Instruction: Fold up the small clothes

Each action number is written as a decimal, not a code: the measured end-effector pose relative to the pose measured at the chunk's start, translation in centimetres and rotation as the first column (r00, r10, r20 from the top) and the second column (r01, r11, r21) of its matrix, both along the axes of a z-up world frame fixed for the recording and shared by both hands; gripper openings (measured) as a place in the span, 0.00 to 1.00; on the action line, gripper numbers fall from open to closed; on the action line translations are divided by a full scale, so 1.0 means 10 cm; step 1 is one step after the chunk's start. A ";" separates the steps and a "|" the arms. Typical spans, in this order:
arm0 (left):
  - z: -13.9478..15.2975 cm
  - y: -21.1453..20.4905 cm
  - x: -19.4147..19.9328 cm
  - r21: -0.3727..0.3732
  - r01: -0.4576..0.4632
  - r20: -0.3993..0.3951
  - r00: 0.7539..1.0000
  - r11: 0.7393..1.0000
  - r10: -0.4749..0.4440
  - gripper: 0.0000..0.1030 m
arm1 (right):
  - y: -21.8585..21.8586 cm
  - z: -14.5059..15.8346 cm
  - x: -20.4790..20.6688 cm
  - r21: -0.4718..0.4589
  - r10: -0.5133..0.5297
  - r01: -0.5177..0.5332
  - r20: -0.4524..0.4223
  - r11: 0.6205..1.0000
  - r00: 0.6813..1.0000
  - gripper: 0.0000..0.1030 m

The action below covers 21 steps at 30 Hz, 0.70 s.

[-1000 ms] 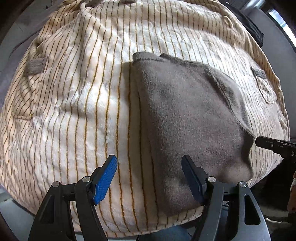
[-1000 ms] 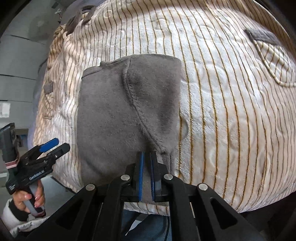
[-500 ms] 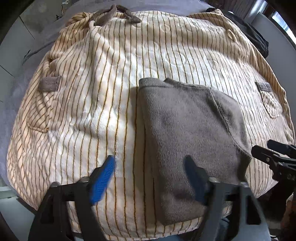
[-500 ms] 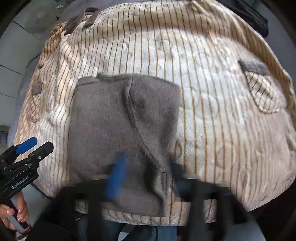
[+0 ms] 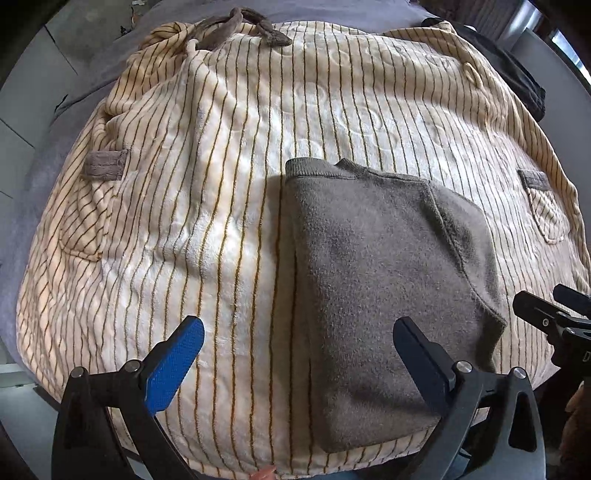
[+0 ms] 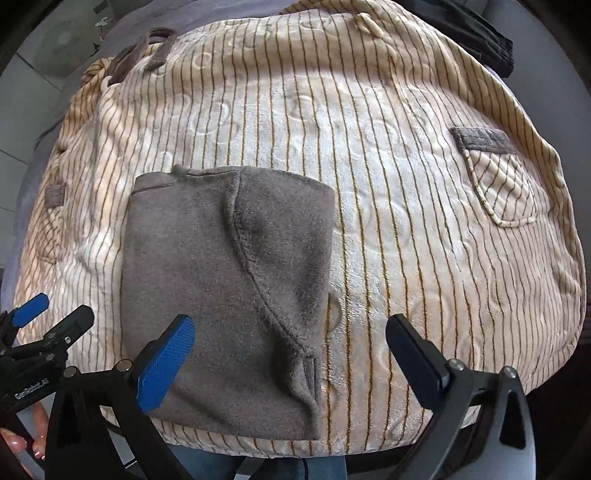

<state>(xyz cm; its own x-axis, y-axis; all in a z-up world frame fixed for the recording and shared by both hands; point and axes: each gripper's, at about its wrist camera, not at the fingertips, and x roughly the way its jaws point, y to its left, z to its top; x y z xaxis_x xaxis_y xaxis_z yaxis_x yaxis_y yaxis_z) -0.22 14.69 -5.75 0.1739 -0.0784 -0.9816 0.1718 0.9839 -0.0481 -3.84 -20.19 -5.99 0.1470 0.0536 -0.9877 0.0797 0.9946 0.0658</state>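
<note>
So the grey garment (image 5: 384, 266) is lying folded into a rough rectangle on the striped robe (image 5: 207, 206), toward the near edge; a curved seam is running diagonally across its top layer, and a ribbed edge is showing at the far side. The left gripper (image 5: 299, 350) is hovering over the near edge with its jaws spread wide, gripping nothing; one blue pad is sitting over the stripes and the dark finger over the grey cloth. The right gripper (image 6: 291, 350) is hanging just above the garment's near right corner, jaws wide too and empty; whether anything is touching the cloth, can't tell. The robe is covering most of the table (image 5: 26, 85); a dark cloth (image 6: 476, 33) is lying at its far right.
</note>
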 end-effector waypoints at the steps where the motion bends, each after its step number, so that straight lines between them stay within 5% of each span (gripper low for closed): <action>1: 0.00 0.00 0.00 -0.002 -0.001 -0.001 1.000 1.000 0.001 1.00 | 0.00 0.00 0.01 0.001 -0.002 0.002 -0.001 1.000 1.000 1.00; 21: -0.02 0.01 0.00 0.009 0.004 -0.018 1.000 1.000 -0.004 1.00 | 0.01 0.02 0.01 -0.021 0.000 0.000 -0.006 1.000 1.000 1.00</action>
